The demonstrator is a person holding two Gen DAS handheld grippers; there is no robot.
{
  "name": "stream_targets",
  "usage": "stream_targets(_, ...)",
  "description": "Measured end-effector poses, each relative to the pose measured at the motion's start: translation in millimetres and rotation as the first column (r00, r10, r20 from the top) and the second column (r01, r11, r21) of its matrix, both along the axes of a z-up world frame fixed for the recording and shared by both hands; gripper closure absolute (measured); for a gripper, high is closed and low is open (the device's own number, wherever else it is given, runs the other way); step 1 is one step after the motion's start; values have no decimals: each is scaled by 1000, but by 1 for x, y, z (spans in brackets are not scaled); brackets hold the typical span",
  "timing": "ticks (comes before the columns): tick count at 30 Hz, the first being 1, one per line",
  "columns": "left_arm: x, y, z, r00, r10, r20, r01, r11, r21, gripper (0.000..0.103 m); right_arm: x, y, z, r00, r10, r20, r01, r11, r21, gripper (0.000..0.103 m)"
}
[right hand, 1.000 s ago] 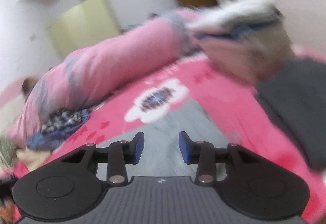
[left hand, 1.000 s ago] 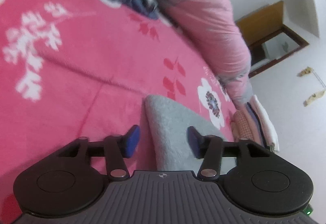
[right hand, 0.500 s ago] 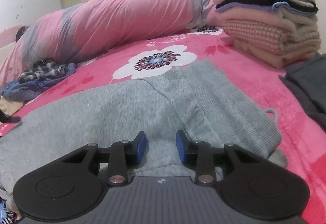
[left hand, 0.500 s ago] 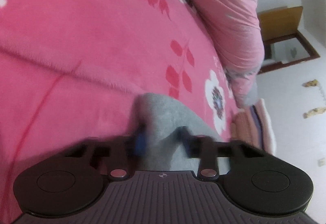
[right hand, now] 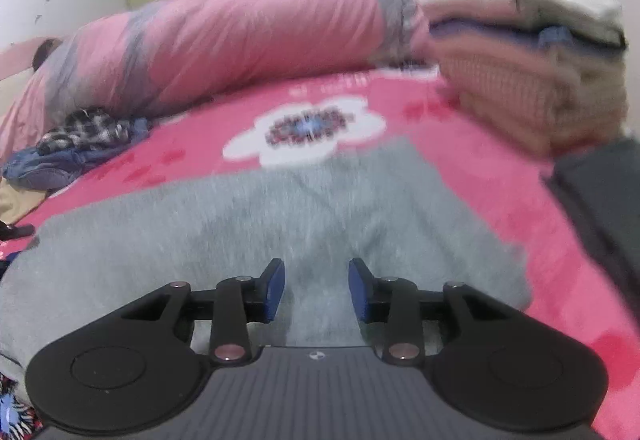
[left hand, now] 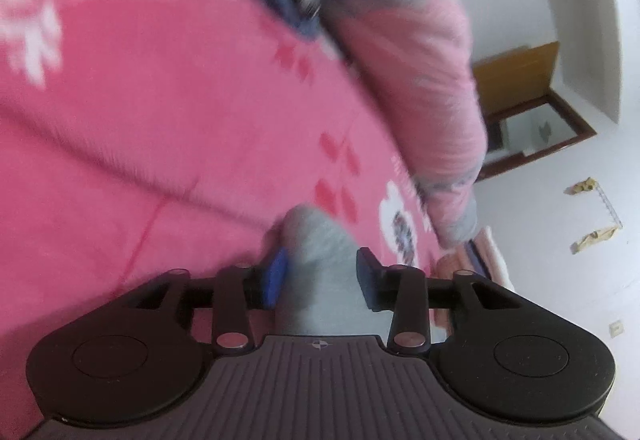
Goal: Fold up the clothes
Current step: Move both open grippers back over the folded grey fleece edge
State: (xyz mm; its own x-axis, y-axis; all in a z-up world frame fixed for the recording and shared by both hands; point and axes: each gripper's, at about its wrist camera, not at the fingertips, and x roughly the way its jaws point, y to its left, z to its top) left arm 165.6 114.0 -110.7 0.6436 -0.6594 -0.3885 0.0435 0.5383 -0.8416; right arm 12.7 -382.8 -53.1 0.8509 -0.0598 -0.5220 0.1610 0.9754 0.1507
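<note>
- The bed [right hand: 472,176] is covered by a pink blanket printed with 1 large white flower; it fills most of both views.
- A long pink-and-grey rolled quilt [right hand: 248,40] lies along the bed's far edge.
- The grey garment [right hand: 248,224] is spread flat on the blanket, just in front of the white flower and reaching under both tools.
- A stack of folded clothes [right hand: 528,72] sits on the bed to the right, beyond the garment.
- A heap of dark unfolded clothes [right hand: 76,148] lies at the left, against the quilt.
- The right hand-held gripper [right hand: 316,290] hovers over the garment, its blue pads apart and pressing on nothing.
- The left hand-held gripper [left hand: 322,278] straddles a raised grey end of the garment; its jaws have just been opening, and whether the pads press the cloth is blurred.
</note>
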Motion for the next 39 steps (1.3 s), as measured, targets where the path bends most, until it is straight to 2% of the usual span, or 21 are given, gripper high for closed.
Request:
stream_targets(2, -13, -4, 17, 998, -12, 69, 9, 999, 43, 64, 5, -3, 11, 999, -1, 32, 1, 1000, -3, 65)
stream_targets(5, -27, -29, 33, 983, -97, 157, 75, 987, 141, 64, 23, -10, 11, 999, 2, 32, -1, 999, -47, 66)
stream_targets(8, -35, -57, 31, 973, -160, 168, 113, 959, 259, 64, 51, -19, -23, 997, -30, -71, 15, 977, -213, 72)
stream_targets(9, -38, -66, 29, 970, -178, 165, 123, 947, 297, 64, 55, -24, -35, 997, -22, -68, 6, 973, -229, 72)
stream_targets(13, -49, -73, 29, 969, -185, 166, 115, 925, 363, 64, 51, -20, -12, 996, -56, -67, 39, 972, -234, 72)
stream_targets(16, -65, -67, 37, 955, -206, 211, 110, 912, 394, 64, 19, -11, 11, 999, -15, 33, 20, 986, -166, 72)
stream_targets(17, -69, -67, 38, 952, -216, 218, 110, 903, 414, 64, 15, -6, 7, 1000, 1, 20, 2, 987, -160, 72)
stream_targets(19, -71, -76, 32, 950, -242, 199, 114, 859, 499, 64, 9, 3, -5, 999, 34, -18, -37, 988, -153, 72)
stream_targets(20, -71, -82, 27, 951, -252, 181, 114, 825, 554, 64, 5, 8, -11, 998, 51, -37, -56, 987, -148, 72)
stream_targets(21, -72, -86, 21, 950, -261, 173, 113, 800, 590, 64, 10, 11, -29, 994, 38, -105, -57, 982, -178, 72)
stream_targets(22, -73, -89, 17, 948, -266, 174, 106, 781, 615, 64, 9, 12, -34, 995, 32, -94, -49, 982, -182, 71)
stream_targets(24, -79, -90, 24, 947, -259, 189, 83, 767, 636, 64, 3, 13, -30, 998, 16, -66, -26, 988, -152, 72)
stream_targets(26, -89, -87, 35, 944, -247, 219, 51, 765, 642, 61, -3, 16, -10, 998, -10, -60, 5, 996, -84, 71)
stream_targets(29, -107, -78, 45, 935, -236, 266, 17, 777, 629, 58, -28, 38, 16, 997, 61, 57, -60, 998, -16, 71)
stream_targets(32, -119, -75, 45, 930, -239, 279, 17, 786, 618, 56, -43, 73, 28, 964, 218, 155, -218, 976, -14, 71)
stream_targets(34, -126, -77, 42, 932, -239, 271, 17, 778, 629, 56, -45, 101, 23, 927, 329, 182, -325, 944, -48, 71)
stream_targets(36, -132, -78, 37, 938, -226, 261, 8, 770, 638, 56, -37, 129, 4, 901, 412, 139, -408, 911, -52, 71)
stream_targets(38, -136, -75, 31, 948, -201, 247, 2, 779, 627, 56, -18, 155, -36, 905, 426, -4, -424, 901, -86, 71)
stream_targets(39, -138, -72, 30, 952, -186, 242, -2, 789, 615, 56, -16, 160, -49, 912, 411, 17, -406, 906, -121, 71)
